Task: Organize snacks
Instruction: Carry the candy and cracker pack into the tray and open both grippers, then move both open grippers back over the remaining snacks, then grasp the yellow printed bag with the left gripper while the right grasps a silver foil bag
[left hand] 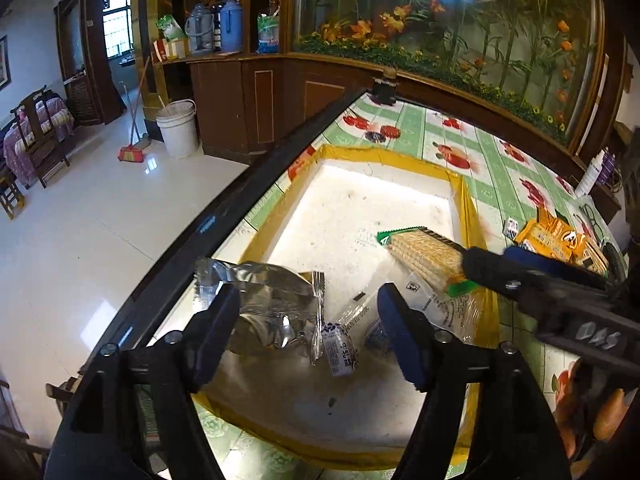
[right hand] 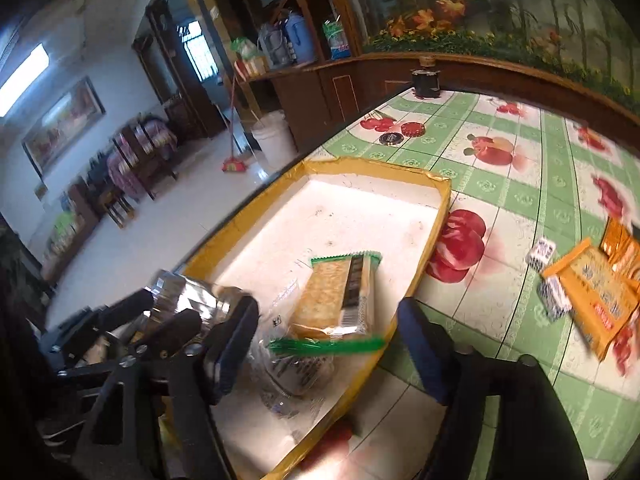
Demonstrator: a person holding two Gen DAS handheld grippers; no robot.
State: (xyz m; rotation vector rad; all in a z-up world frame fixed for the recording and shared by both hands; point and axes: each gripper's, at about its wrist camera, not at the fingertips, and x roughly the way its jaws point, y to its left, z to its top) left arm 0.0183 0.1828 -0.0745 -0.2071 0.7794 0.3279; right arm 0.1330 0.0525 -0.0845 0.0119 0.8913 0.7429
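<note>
Cracker pack [right hand: 340, 296] sat in the tray [right hand: 372, 168] right ahead of my right gripper [right hand: 324, 336], jaws wide & empty, long axis pointing away; left gripper [left hand: 308, 320] also wide, near foil bag [left hand: 272, 304].

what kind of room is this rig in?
Probably a home living or dining room: table with a fruit-print cloth, thermos flasks on a wooden cabinet, and a broom beside a white bucket on the tiled floor.
</note>
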